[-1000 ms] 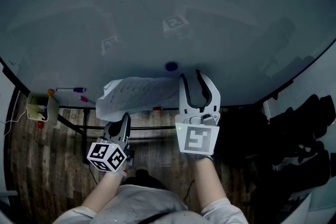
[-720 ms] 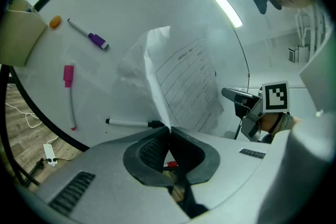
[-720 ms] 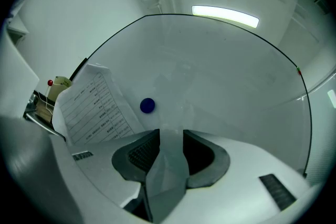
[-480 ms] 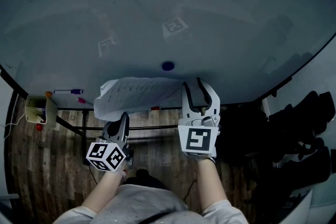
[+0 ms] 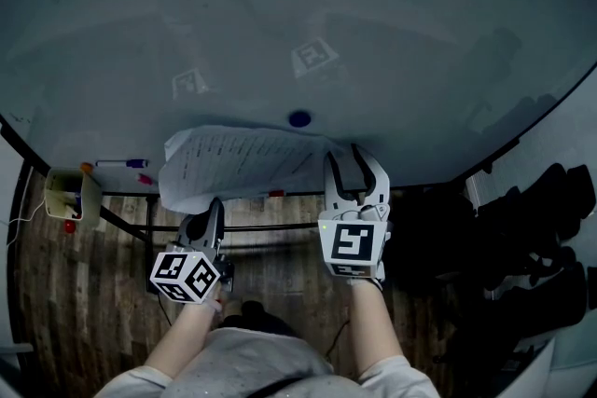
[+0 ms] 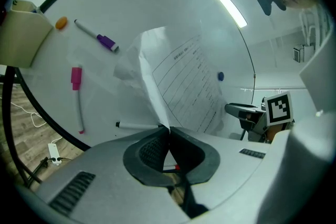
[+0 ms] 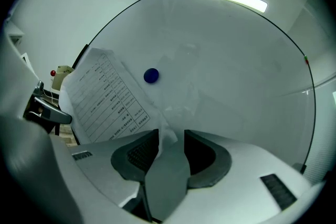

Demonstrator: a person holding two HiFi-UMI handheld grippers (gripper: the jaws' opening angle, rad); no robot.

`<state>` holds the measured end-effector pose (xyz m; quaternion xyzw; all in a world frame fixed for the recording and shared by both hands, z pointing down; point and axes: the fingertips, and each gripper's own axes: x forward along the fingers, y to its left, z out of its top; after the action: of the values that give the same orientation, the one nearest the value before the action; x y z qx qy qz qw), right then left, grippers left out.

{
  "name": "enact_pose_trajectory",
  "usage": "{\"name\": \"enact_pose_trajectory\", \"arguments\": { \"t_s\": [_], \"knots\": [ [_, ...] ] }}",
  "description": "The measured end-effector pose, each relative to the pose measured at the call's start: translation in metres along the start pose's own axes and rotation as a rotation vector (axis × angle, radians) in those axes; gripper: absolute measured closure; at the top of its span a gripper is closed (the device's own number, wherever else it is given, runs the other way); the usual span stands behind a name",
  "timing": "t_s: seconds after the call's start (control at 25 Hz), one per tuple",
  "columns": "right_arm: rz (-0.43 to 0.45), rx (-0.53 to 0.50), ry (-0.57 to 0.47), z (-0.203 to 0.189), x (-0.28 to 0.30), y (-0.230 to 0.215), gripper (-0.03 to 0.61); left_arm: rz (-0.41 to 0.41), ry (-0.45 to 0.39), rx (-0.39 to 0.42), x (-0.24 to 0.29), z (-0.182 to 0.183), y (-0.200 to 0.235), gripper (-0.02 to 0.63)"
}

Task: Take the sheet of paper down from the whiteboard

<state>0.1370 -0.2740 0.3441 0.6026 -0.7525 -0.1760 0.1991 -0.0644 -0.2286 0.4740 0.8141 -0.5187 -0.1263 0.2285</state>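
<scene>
The printed sheet of paper hangs loose in front of the whiteboard. My left gripper is shut on its lower corner, and in the left gripper view its pads pinch the sheet. The blue magnet stays on the board just above the sheet, clear of it. My right gripper is at the sheet's right edge. Its jaws have just been opening; a corner of the paper lies loose in the gap of the right gripper.
A purple marker, a pink marker and a black marker lie against the board at lower left. A pale box hangs at the board's left end. Dark bags sit at the right on the wooden floor.
The right gripper has sunk a little away from the magnet, its jaws slightly wider. The sheet has spread and swung up and to the left, still pinched by the unmoved left gripper.
</scene>
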Motion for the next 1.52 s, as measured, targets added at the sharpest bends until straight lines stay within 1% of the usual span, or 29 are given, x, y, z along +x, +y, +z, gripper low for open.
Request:
{"name": "enact_pose_trajectory", "arguments": {
  "t_s": [0.44,0.56,0.72,0.84,1.04,1.24,1.52],
  "knots": [
    [0.049,0.023,0.01,-0.004,0.006,0.012,0.434,0.013,0.007,-0.008,0.0,-0.004,0.004,0.598],
    [0.046,0.017,0.012,-0.004,0.006,0.013,0.464,0.015,0.008,-0.008,0.0,-0.005,0.004,0.598],
    [0.032,0.005,0.011,-0.003,0.005,0.011,0.522,0.016,0.01,-0.007,-0.001,-0.006,0.002,0.598],
    [0.025,-0.001,0.007,-0.002,0.004,0.012,0.542,0.014,0.01,0.0,-0.002,-0.005,0.002,0.598],
    [0.006,-0.021,-0.015,0.007,-0.001,0.013,0.554,-0.004,0.005,0.031,-0.005,-0.001,-0.003,0.598],
    [0.008,-0.098,-0.048,0.02,-0.006,0.019,0.557,-0.023,0.004,0.06,-0.009,0.002,-0.007,0.598],
    [0.008,-0.096,-0.06,0.03,-0.019,0.018,0.557,-0.048,0.005,0.079,-0.015,0.004,-0.018,0.598]
  ]
}}
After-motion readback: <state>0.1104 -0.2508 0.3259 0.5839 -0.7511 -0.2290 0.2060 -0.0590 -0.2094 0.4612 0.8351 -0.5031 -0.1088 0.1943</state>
